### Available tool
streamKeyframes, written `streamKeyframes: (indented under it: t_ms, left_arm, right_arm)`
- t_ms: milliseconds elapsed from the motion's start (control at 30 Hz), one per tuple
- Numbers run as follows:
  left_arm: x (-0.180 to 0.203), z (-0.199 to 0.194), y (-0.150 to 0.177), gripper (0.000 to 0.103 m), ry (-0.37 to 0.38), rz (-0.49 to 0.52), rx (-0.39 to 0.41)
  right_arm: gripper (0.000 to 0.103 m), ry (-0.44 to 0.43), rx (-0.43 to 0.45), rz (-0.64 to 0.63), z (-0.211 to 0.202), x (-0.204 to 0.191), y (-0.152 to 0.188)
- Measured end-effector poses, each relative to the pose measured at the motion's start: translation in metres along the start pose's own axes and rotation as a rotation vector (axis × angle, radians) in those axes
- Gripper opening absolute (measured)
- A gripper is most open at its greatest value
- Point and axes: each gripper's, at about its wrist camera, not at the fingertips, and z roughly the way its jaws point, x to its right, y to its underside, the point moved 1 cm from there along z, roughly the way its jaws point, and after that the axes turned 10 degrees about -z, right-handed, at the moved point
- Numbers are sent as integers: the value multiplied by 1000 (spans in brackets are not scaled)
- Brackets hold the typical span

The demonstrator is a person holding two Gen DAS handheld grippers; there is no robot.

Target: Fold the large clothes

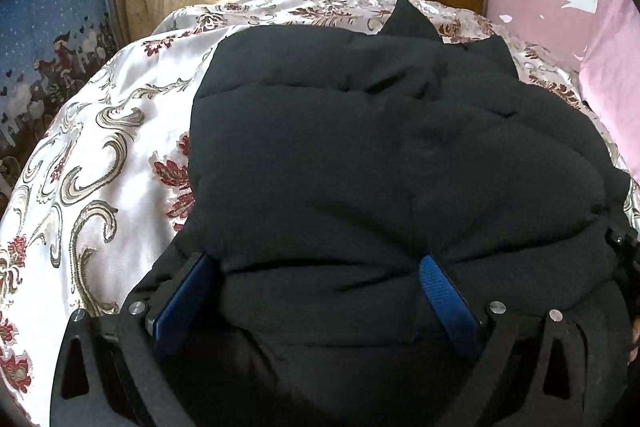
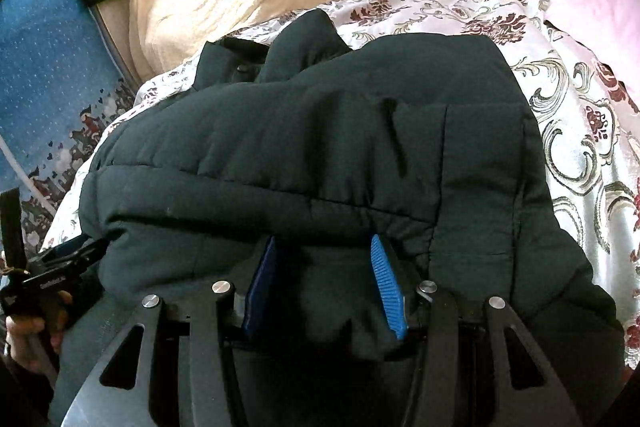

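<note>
1. The black quilted padded jacket [image 1: 392, 147] lies in a thick, partly folded bundle on the bed, on a shiny cream bedspread with red flowers and grey scrolls [image 1: 100, 155]. Its near edge sits right at both claws.
2. The left claw [image 1: 320, 291] stands spread wide, its blue pads either side of a fat roll of jacket but not squeezing it. In the right wrist view it [image 2: 68, 259] sits at the bundle's left edge.
3. The right claw [image 2: 324, 279] stands about half open, with a hump of the jacket's edge between its blue ribbed pads [image 2: 386, 287]; whether they truly pinch the cloth I cannot tell for sure, though the fabric bulges between them as if caught.
4. Risk: the puffy filling looks springy, so once let go the fold may swell and open again.
5. Risk: the satin-like bedspread looks slippery, so a push on the bundle could slide the whole jacket instead of creasing it.
6. Risk: a dark flap [image 2: 308, 35] pokes out at the far side; left untucked, it would likely spoil a neat stack.
7. Risk: one claw free and the other gripping could drag the bundle askew.
</note>
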Motion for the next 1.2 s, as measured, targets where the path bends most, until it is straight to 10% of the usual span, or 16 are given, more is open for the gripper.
streamKeyframes:
  t_ms: [467, 700, 967, 1200]
  left_arm:
    - [-13, -5, 0, 103, 116, -67, 18]
    - [-6, -12, -16, 103, 70, -5, -92]
    - [17, -39, -93, 103, 132, 30, -132]
    - [54, 21, -186, 103, 149, -31, -100]
  right_arm:
    - [45, -54, 28, 46, 2, 5, 3]
    - [79, -85, -65, 45, -6, -2, -13]
    - [90, -12, -119, -148, -42, -40, -83]
    - [90, 62, -125, -16, 8, -24, -170]
